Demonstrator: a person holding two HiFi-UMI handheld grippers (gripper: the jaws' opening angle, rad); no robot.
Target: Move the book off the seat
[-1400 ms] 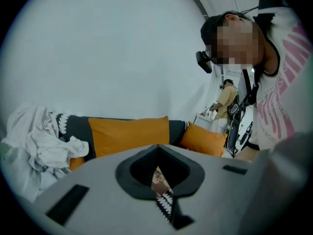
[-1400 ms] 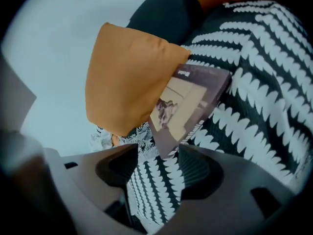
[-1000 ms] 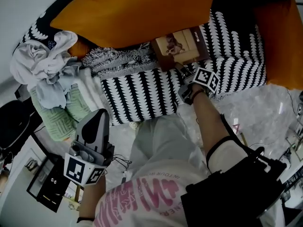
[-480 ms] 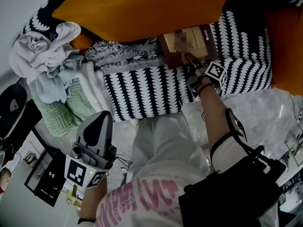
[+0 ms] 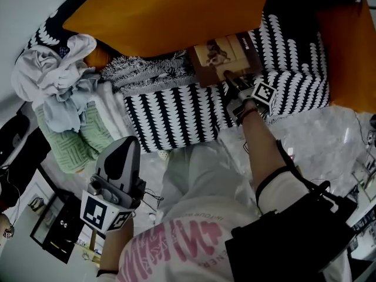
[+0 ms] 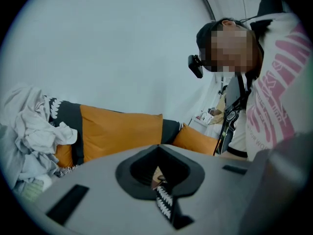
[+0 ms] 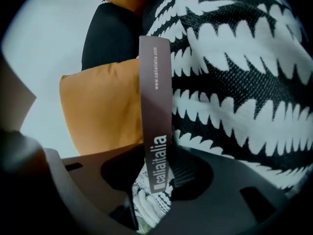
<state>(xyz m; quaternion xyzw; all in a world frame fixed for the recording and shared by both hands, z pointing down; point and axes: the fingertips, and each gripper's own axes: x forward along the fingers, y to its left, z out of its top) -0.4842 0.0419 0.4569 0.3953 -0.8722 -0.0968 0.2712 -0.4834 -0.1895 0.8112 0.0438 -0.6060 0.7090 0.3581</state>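
Observation:
A brown book (image 5: 226, 54) with a picture on its cover lies on the black-and-white patterned seat (image 5: 170, 116), against the big orange cushion (image 5: 170, 10). My right gripper (image 5: 230, 78) reaches to the book's near edge. In the right gripper view the book's grey-brown spine (image 7: 155, 106) stands between the jaws of the right gripper (image 7: 155, 180), which are closing; a dark gap still shows to the spine's left. My left gripper (image 5: 124, 143) is held low at the left, far from the seat, with its jaws together and nothing in them.
A heap of pale clothes (image 5: 56, 69) and a folded green towel (image 5: 70, 140) lie at the seat's left end. A second orange cushion (image 5: 349, 46) stands at the right. Clear plastic sheeting (image 5: 329, 140) covers the floor at the right.
The right gripper has stayed at the book's near edge and its jaws have come closer together round the book. The left gripper has hardly moved.

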